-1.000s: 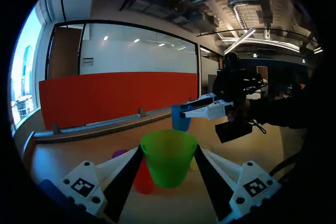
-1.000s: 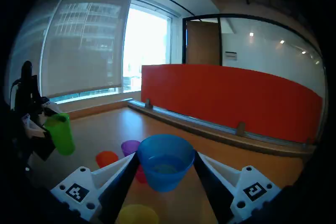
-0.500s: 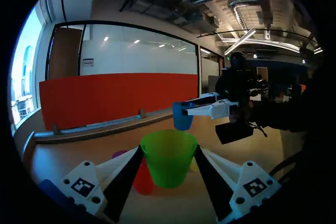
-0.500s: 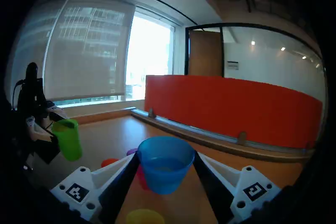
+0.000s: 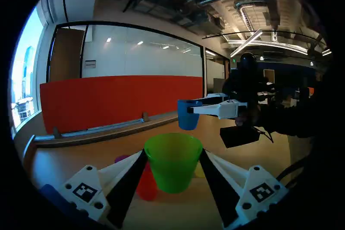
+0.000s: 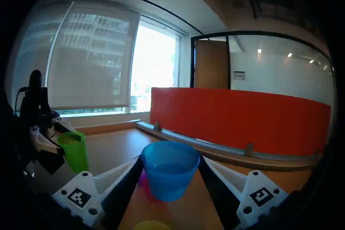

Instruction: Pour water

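In the left gripper view my left gripper (image 5: 173,165) is shut on an upright green cup (image 5: 173,161), held above the wooden table (image 5: 69,161). Beyond it, the right gripper (image 5: 189,110) holds a blue cup (image 5: 187,115) higher up. In the right gripper view my right gripper (image 6: 169,174) is shut on that blue cup (image 6: 169,174), which holds water and stands upright. The green cup (image 6: 74,151) and the left gripper (image 6: 64,137) sit at the far left, lower than the blue cup and apart from it.
Small cups stand on the table below: a red one (image 5: 146,184), a purple one (image 5: 120,159) and a yellow one (image 6: 151,225). An orange partition (image 5: 120,98) runs along the table's far edge. A person's dark sleeve (image 5: 293,118) holds the right gripper.
The right gripper has lifted the blue cup higher and turned toward the green cup, which has come closer in the right gripper view. The left gripper has held nearly still.
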